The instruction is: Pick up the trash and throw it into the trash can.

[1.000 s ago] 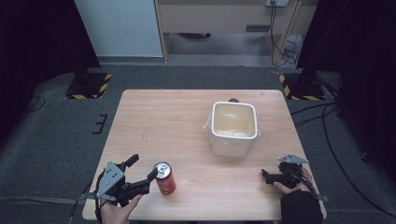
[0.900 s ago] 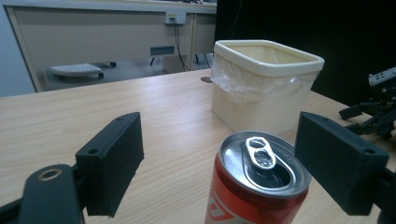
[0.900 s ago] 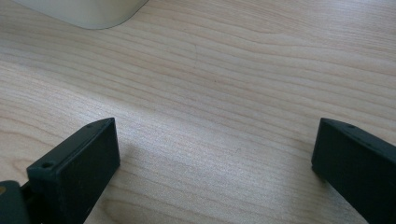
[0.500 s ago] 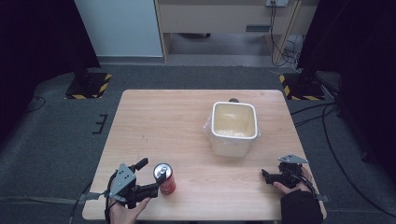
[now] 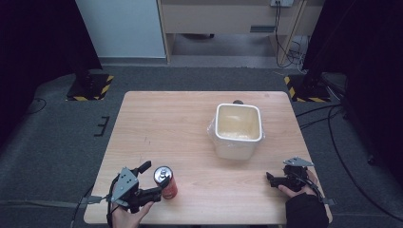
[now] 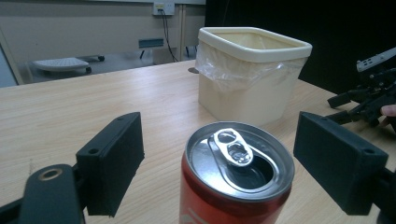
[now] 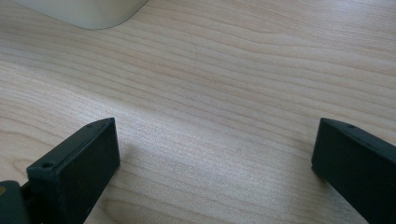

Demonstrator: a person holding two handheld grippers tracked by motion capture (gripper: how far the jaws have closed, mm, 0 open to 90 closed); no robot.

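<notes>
Straddling the can (image 6: 238, 172), the left claw (image 6: 233, 172) gapes.

left hand-held gripper (image 5: 153, 179) agape, right hand-held gripper (image 5: 272, 179) agape

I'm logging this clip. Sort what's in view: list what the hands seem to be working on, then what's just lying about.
Seemingly in play:
- can, upright, opened, between the open jaws of the left gripper, not yet clamped
- bin, lined with a bag, likely where the can goes

Idle or background:
- right gripper, open, resting low on the table
- cables on the floor behind
</notes>
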